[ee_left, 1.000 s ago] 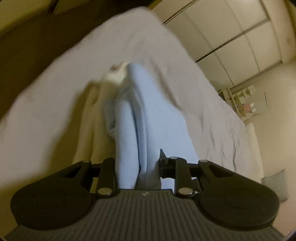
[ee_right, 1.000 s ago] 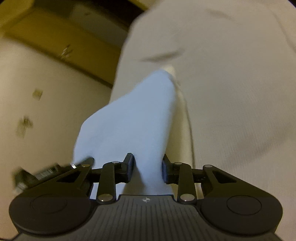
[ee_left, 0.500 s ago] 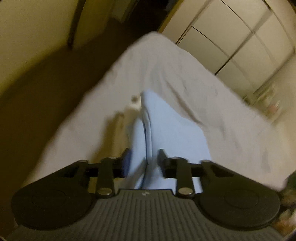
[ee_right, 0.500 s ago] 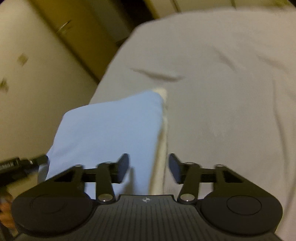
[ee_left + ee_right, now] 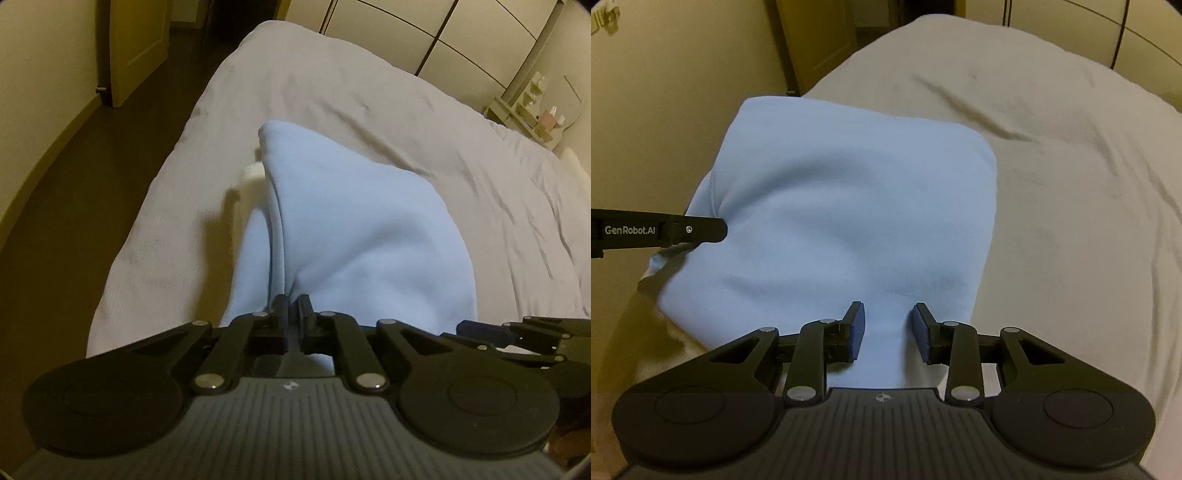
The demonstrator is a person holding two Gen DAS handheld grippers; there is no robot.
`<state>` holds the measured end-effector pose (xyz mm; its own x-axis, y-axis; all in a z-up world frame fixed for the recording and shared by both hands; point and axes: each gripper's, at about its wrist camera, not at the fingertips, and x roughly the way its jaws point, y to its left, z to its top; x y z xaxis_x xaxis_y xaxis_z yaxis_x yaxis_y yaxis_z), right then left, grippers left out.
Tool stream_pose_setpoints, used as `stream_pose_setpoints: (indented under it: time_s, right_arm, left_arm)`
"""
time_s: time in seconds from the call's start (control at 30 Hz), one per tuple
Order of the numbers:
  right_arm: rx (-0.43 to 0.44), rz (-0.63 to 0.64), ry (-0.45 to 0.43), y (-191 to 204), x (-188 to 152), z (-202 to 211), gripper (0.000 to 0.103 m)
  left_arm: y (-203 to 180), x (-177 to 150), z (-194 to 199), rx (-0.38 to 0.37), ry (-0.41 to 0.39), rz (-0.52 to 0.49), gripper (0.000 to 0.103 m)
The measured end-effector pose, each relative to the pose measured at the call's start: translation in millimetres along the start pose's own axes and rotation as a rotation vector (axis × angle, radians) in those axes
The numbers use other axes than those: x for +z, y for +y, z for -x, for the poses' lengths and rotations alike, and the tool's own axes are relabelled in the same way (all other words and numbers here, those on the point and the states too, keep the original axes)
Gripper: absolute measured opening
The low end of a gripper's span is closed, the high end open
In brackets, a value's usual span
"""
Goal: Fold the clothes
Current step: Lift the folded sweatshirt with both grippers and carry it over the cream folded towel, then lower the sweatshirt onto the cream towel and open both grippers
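The left gripper [image 5: 291, 308] has its jaws pressed nearly together, pinching a fold of the light blue garment [image 5: 354, 236] between its pads. The right gripper [image 5: 889, 330] holds its jaws apart, with cloth lying in the gap between them. Each gripper shows at the edge of the other's view, the two side by side.

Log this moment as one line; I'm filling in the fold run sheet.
task: fold clothes | left gripper: shut on light blue fleece garment | right gripper: open, straddling the garment's near edge | surface: white bedspread
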<state>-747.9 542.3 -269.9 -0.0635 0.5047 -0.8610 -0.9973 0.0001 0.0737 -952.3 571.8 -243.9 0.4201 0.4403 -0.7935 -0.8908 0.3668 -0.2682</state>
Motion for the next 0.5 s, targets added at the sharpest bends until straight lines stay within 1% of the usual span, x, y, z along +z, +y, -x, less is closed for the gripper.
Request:
stream_pose_setpoints:
  time_s: [0.07, 0.13, 0.23, 0.27, 0.4, 0.47, 0.5]
  right_arm:
    - [-0.010, 0.006, -0.004, 0.5, -0.3, -0.3, 0.035]
    - [0.007, -0.014, -0.002, -0.2, 8.8, -3.1, 0.035]
    - [0.093, -0.132, -0.021, -23.0, 9.8, 18.9, 0.037]
    - [0.097, -0.141, -0.030, -24.7, 8.1, 29.7, 0.037]
    - [0.134, -0.121, -0.054, -29.6, -3.8, 58.4, 0.037]
    - [0.130, -0.099, -0.027, -27.3, -14.7, 55.9, 0.037]
    - [0.123, -0.087, -0.008, -25.1, -21.1, 52.4, 0.037]
  left_arm:
    - [-1.7, 1.1, 5.1, -0.001, -0.005, -0.002, 0.008]
    - [-6.0, 2.7, 12.9, 0.004, -0.012, -0.006, 0.007]
    - [-12.5, 5.1, 24.7, 0.010, -0.022, -0.012, 0.007]
    - [-15.2, 5.6, 30.7, 0.013, -0.028, -0.014, 0.006]
    - [-21.2, -6.9, 56.5, 0.004, -0.043, 0.008, 0.006]
    - [-21.4, -22.0, 58.0, 0.009, -0.020, 0.021, 0.006]
    - [-20.9, -30.4, 54.8, 0.026, -0.003, 0.027, 0.006]
